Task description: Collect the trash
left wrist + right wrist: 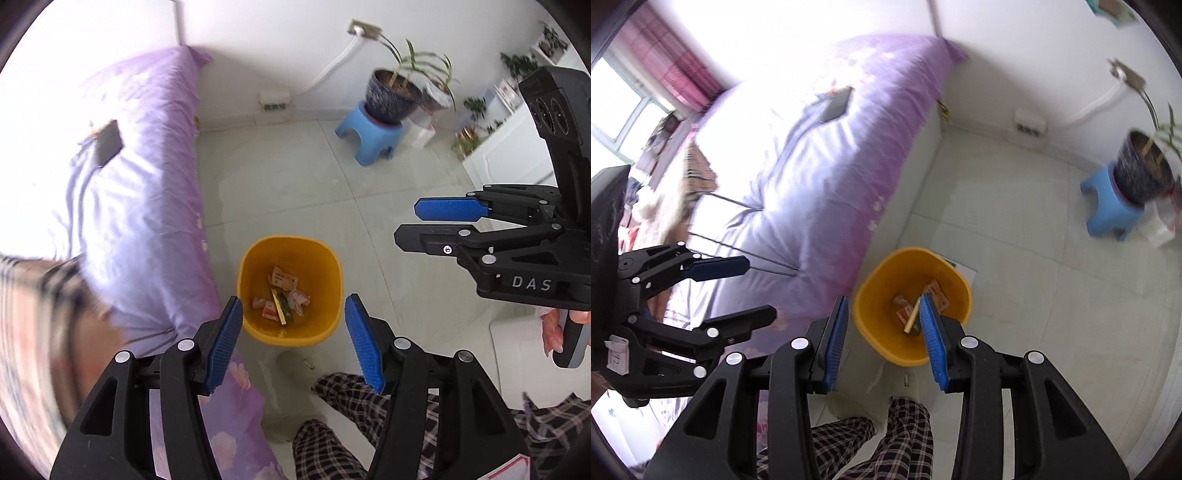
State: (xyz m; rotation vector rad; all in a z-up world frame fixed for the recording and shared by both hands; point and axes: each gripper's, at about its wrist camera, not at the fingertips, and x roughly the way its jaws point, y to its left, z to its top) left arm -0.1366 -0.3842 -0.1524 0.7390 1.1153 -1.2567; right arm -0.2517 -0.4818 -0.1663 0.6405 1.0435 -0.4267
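Looking down, I count one purple bed (pixel 140 192), one yellow bin (pixel 290 291) on the floor just beside it, and one blue stool (pixel 369 136). Several wrappers (pixel 284 280) and one yellowish stick (pixel 279 306) lie inside, its long axis running near-to-far. My left gripper (pixel 293 343) and right gripper (pixel 882 343) both stand released, empty.

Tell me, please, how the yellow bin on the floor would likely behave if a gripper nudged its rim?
The yellow bin looks like thin plastic holding only a few wrappers, so it is probably light. On the smooth tiled floor it would likely slide, perhaps tip.
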